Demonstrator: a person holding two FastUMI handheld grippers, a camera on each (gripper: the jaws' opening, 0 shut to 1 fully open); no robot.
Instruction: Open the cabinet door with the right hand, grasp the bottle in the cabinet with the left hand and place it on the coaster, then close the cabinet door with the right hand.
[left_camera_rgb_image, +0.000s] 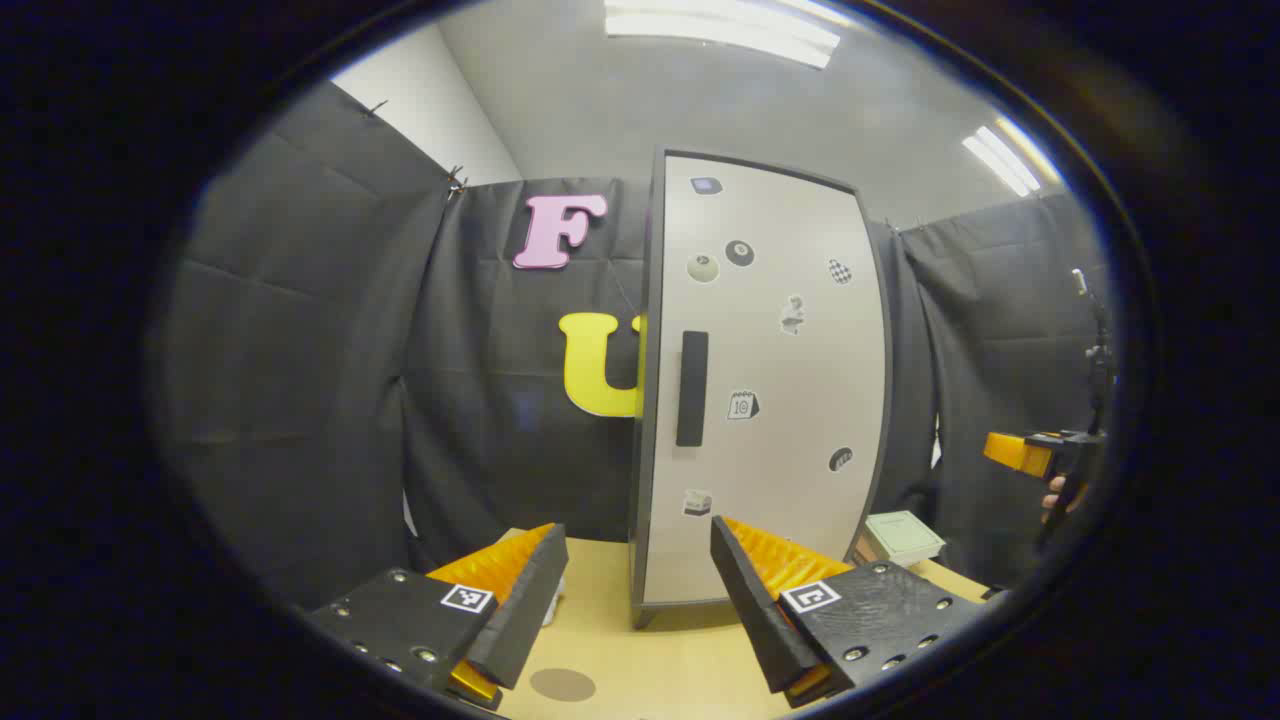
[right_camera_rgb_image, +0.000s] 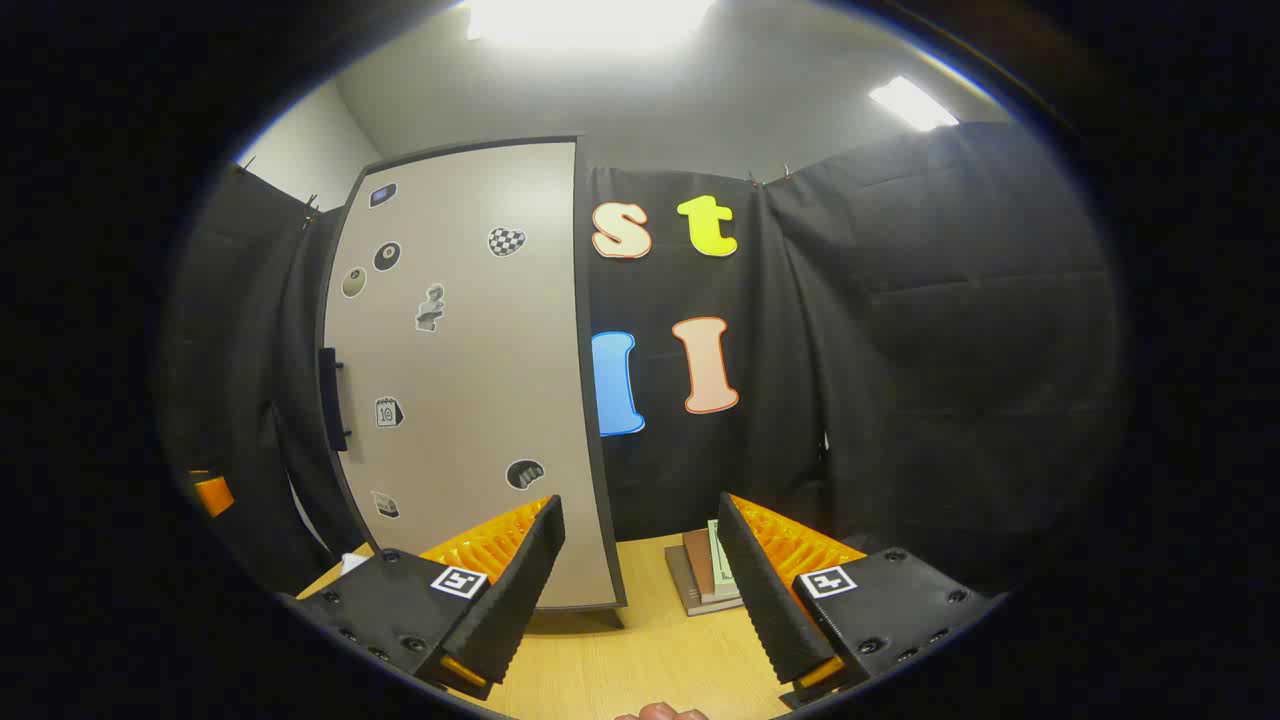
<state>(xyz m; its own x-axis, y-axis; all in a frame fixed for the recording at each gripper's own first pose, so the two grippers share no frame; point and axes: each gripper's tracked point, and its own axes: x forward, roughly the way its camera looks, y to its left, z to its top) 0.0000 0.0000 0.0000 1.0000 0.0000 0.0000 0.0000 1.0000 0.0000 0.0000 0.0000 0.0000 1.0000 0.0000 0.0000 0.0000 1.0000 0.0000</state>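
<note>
Left gripper view: left gripper (left_camera_rgb_image: 640, 590) over the pale wooden desk (left_camera_rgb_image: 680, 650), jaws released, nothing between. Ahead, tall beige sticker-dotted cabinet (left_camera_rgb_image: 770, 400), door closed, black handle (left_camera_rgb_image: 692, 388) at its left edge. Round grey coaster (left_camera_rgb_image: 562, 684) on the desk below. Far right, right gripper (left_camera_rgb_image: 1020, 452).

Right gripper view: right gripper (right_camera_rgb_image: 640, 580), jaws released. Beside the cabinet's right, stacked books (right_camera_rgb_image: 705, 575).

My left gripper view looks level across the wooden table (left_camera_rgb_image: 680, 650) at the closed cabinet door (left_camera_rgb_image: 770, 400), close ahead and slightly right. My right gripper view faces the same cabinet door (right_camera_rgb_image: 470, 380) from further right, seeing it on its left. Both share door and table.
</note>
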